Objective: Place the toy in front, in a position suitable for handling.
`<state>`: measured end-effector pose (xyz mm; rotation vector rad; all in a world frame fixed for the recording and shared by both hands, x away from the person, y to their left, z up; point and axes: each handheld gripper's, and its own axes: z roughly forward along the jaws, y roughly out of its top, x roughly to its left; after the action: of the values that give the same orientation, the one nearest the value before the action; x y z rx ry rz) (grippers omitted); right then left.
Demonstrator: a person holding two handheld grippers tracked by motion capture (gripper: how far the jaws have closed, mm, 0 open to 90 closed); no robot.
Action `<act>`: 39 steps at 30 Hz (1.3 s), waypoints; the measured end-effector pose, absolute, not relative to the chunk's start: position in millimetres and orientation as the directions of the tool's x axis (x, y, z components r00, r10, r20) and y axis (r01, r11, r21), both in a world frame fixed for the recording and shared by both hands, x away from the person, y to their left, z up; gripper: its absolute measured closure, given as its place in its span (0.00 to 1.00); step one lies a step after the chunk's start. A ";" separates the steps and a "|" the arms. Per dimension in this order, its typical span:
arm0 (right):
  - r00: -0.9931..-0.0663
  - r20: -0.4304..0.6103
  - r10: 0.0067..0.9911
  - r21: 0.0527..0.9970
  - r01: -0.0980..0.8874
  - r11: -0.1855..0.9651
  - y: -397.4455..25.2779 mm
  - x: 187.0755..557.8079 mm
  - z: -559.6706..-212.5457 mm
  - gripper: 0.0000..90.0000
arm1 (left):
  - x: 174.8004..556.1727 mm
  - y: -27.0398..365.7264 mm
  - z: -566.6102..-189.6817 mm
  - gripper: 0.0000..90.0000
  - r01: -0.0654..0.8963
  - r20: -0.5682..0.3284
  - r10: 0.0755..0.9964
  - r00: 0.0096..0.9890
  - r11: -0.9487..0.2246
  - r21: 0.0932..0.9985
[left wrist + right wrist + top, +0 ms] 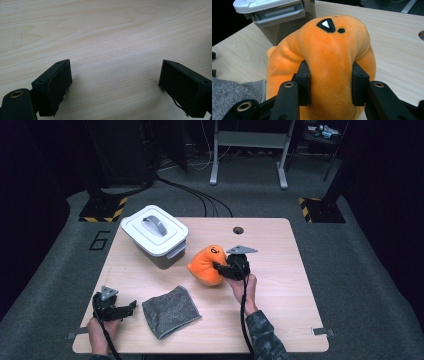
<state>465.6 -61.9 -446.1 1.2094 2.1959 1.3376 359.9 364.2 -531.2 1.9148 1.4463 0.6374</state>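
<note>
R tool [329, 82] clamps orange plush [332, 52], its base hidden; L tool [115, 85] open, jaws cut off.

A light wooden table [280, 285] with rounded corners carries three things. A white-lidded grey container [155, 236] sits toward ten o'clock. An orange plush toy [205, 265] lies near the centre, just off the container's corner. A grey cloth [171, 311] lies toward seven o'clock. A small round hole [238, 230] pierces the tabletop near twelve o'clock.
</note>
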 end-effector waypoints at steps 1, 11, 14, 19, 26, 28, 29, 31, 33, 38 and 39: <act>-0.598 0.165 0.784 0.838 0.504 0.208 -60.7 466.6 -446.1 0.66 | 360.0 364.2 -531.3 0.12 0.647 -0.002 0.962 0.274 -0.183 0.740; -0.574 0.143 0.807 0.812 0.534 0.236 -40.9 486.5 -468.8 0.56 | 359.9 364.2 -531.2 0.12 0.647 -0.001 0.962 0.274 -0.184 0.740; -0.561 0.153 0.813 0.815 0.537 0.218 -43.1 489.1 -471.7 0.38 | 359.9 364.2 -531.2 0.12 0.647 -0.001 0.962 0.274 -0.184 0.740; -0.577 0.136 0.805 0.801 0.542 0.253 -51.6 484.7 -464.0 0.20 | 359.9 364.2 -531.2 0.12 0.647 -0.001 0.962 0.274 -0.184 0.740; -0.588 0.136 0.797 0.814 0.525 0.249 -82.8 461.5 -454.8 0.09 | 359.9 364.1 -531.2 0.12 0.647 -0.001 0.962 0.274 -0.184 0.740; -0.583 0.140 0.800 0.812 0.531 0.244 -90.5 455.5 -455.6 0.07 | 359.9 364.2 -531.1 0.12 0.647 0.000 0.962 0.274 -0.185 0.740; -0.582 0.141 0.801 0.810 0.532 0.245 -94.5 452.4 -456.5 0.06 | 359.9 364.2 -531.1 0.12 0.647 0.000 0.962 0.274 -0.184 0.740; -0.574 0.130 0.808 0.807 0.535 0.250 -107.1 443.4 -460.4 0.04 | 359.9 364.2 -531.1 0.12 0.648 0.000 0.962 0.274 -0.184 0.739; -0.558 0.117 0.822 0.802 0.541 0.253 -122.7 434.0 -466.2 0.02 | 359.9 364.1 -531.1 0.12 0.649 -0.002 0.962 0.273 -0.182 0.739; -0.513 0.116 0.851 0.788 0.569 0.235 -153.9 417.5 -481.1 0.00 | 360.1 364.0 -531.0 0.12 0.648 0.000 0.961 0.276 -0.185 0.739; -0.506 0.120 0.854 0.784 0.576 0.232 -159.3 414.8 -483.9 0.00 | 360.4 363.7 -531.3 0.12 0.645 -0.003 0.961 0.277 -0.184 0.741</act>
<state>414.8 -159.3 -483.9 1.3258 2.1760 1.1588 360.4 363.7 -531.3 1.9143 1.4427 0.6369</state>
